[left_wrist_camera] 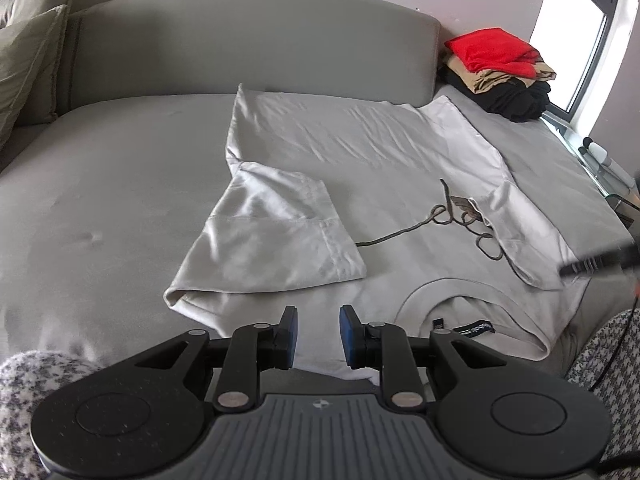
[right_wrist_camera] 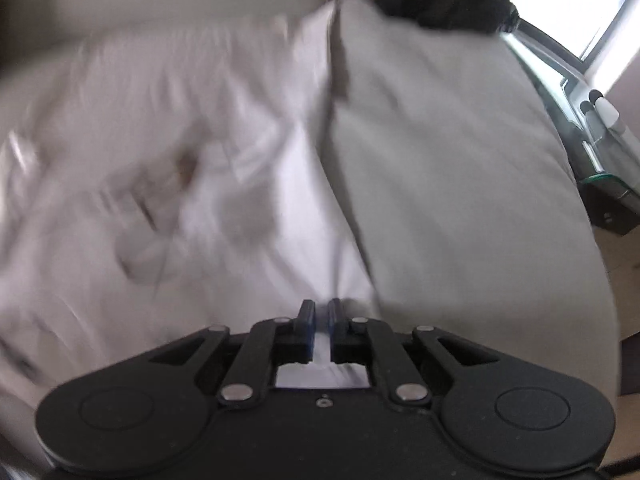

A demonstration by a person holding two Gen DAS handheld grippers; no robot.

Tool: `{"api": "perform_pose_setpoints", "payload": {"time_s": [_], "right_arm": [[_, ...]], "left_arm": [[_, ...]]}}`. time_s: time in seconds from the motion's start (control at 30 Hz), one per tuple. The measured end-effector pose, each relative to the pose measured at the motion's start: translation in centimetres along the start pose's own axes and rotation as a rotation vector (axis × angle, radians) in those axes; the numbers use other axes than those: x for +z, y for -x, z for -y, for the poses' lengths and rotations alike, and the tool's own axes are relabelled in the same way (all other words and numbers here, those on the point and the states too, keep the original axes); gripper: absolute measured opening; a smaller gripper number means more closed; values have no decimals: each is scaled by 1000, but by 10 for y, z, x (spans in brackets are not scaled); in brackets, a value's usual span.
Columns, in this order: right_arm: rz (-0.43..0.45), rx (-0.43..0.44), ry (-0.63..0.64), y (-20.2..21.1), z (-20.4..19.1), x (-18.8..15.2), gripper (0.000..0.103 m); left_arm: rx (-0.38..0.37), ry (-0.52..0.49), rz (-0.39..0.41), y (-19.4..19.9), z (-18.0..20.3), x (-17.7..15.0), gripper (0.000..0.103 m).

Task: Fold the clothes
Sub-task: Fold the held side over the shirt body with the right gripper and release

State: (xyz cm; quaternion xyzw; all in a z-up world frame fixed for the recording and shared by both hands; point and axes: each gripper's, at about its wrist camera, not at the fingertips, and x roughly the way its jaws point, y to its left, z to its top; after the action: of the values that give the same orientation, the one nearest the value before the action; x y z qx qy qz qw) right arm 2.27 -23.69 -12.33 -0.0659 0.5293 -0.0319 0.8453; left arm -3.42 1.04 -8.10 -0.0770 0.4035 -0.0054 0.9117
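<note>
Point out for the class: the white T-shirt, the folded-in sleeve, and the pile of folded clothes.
white T-shirt [left_wrist_camera: 360, 152]: left wrist view, middle of its body.
folded-in sleeve [left_wrist_camera: 276, 236]: left wrist view, centre of the sleeve panel.
pile of folded clothes [left_wrist_camera: 496, 52]: left wrist view, red top garment.

Left wrist view low over the sofa [left_wrist_camera: 120, 184], right nearer; shared pile of clothes [left_wrist_camera: 500, 68]

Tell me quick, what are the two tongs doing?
Left tongs: open, holding nothing, above the shirt.
Right tongs: nearly closed; white cloth shows between them, the grip cannot be told.
</note>
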Motion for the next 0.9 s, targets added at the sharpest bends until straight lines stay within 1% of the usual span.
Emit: {"api": "perform_pose_setpoints", "payload": {"time_s": [0.07,0.1,0.17,0.2,0.33,0.37,0.43,0.53,0.6,0.67,0.7,0.8,0.9], "right_arm": [[-56,-5,19,-6,3,-7,2],[-78,-12,27,-3,6,-13,2],[-76,-11,22,9,8,-22,3],[-60,-2,2,15,9,-22,5],[84,82,-68,26,-5,-4,12],[110,118,-99,23,-9,5,15],[148,196,-176,7,-14,29,15],[137,255,-311,-34,-15,58,15],[120,258,-351,-53,-17,59,15],[91,269,-359,-67,-21,55,15],[76,249,-336,-66,-22,53,12],[27,190,-232,-49,-24,47,9],[47,218,-235,-23,-15,32,10]], "left_arm": [[-6,5,-8,-2,-2,0,22],[-8,7,-12,-3,-3,1,22],[-13,0,-17,-5,-2,1,22],[-16,-13,-18,-6,1,2,22],[-16,-69,-10,-8,15,5,22],[-15,-81,-10,-9,18,7,22],[-5,-91,-10,-9,21,8,23],[1,-86,-16,-7,19,6,25],[4,-82,-22,-6,17,5,27],[9,-78,-29,-6,14,4,27],[7,-75,-31,-7,14,3,27],[-1,-66,-35,-10,12,3,27],[-11,-75,-33,-14,16,4,27]]}}
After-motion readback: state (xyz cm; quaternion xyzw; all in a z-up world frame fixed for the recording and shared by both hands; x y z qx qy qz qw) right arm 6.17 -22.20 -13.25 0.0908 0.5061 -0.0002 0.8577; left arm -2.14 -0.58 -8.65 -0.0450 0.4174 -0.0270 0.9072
